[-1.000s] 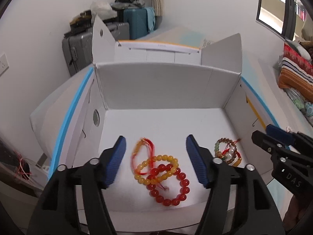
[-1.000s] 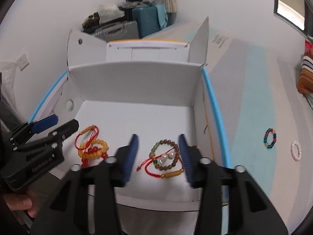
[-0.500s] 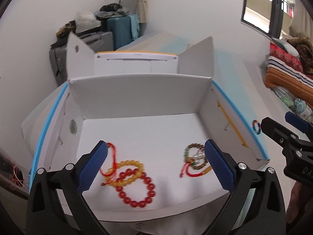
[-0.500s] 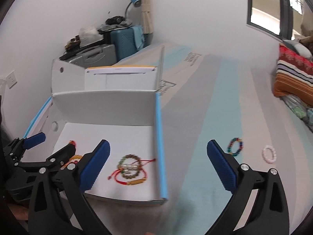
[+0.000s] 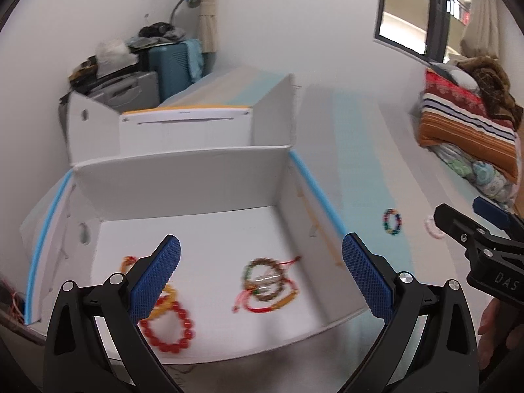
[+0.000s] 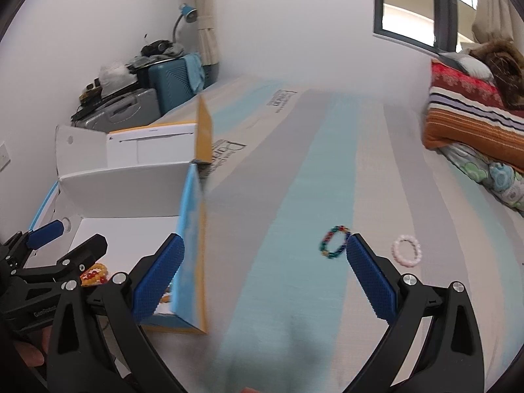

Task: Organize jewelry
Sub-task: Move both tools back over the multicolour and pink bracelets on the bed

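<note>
A white open box [image 5: 183, 177] holds a red bead bracelet [image 5: 170, 330] with a yellow one at its front left, and a brown bead bracelet with red cord [image 5: 267, 281] at the front right. My left gripper [image 5: 260, 276] is open and empty above the box front. My right gripper [image 6: 263, 275] is open and empty over the striped surface, right of the box [image 6: 191, 216]. A multicolour bead bracelet [image 6: 334, 241] and a pink bead bracelet [image 6: 407, 250] lie on the surface ahead of it; both also show in the left wrist view [image 5: 392, 222].
Suitcases [image 5: 131, 88] with clutter stand behind the box against the wall. Folded striped bedding [image 6: 475, 124] lies at the far right. A window [image 5: 422, 13] is at the upper right.
Both grippers have opened wide. The right gripper has swung right, from above the brown bracelet in the box to over the striped surface. The left view has shifted right too.
</note>
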The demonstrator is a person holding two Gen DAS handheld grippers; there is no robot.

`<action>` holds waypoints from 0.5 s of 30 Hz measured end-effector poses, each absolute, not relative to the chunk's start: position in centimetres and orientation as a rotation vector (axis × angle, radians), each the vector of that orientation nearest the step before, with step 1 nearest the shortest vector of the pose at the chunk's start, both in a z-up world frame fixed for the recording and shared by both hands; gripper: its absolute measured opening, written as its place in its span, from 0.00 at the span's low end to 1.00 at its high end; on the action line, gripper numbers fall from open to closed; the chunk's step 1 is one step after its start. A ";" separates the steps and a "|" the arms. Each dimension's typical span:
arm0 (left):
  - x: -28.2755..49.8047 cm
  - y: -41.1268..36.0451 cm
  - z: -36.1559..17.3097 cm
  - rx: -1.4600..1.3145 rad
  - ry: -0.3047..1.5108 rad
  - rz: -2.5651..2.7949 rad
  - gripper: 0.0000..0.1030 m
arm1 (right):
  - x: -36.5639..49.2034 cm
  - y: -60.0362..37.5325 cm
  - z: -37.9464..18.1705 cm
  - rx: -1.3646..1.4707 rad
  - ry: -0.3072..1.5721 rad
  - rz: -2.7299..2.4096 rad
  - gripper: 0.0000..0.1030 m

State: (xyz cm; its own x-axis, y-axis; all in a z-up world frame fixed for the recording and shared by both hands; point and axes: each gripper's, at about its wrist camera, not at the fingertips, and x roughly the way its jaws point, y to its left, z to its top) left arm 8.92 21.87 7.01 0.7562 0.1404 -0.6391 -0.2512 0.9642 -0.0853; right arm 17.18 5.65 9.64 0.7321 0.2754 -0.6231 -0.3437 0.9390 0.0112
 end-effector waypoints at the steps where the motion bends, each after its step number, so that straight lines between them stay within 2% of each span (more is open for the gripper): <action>1: 9.2 21.1 7.2 -0.167 0.680 0.201 0.94 | 17.3 5.0 9.7 -0.103 0.668 0.339 0.93; 15: 13.7 10.0 7.1 -0.106 0.687 0.051 0.94 | 18.6 -8.1 9.9 -0.062 0.685 0.177 0.93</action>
State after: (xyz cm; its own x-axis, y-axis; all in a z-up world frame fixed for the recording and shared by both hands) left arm 13.73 9.99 7.09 0.7723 0.0119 -0.6352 -0.0816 0.9934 -0.0806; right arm 18.60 -8.06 9.85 0.7603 0.1425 -0.6337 -0.1831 0.9831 0.0014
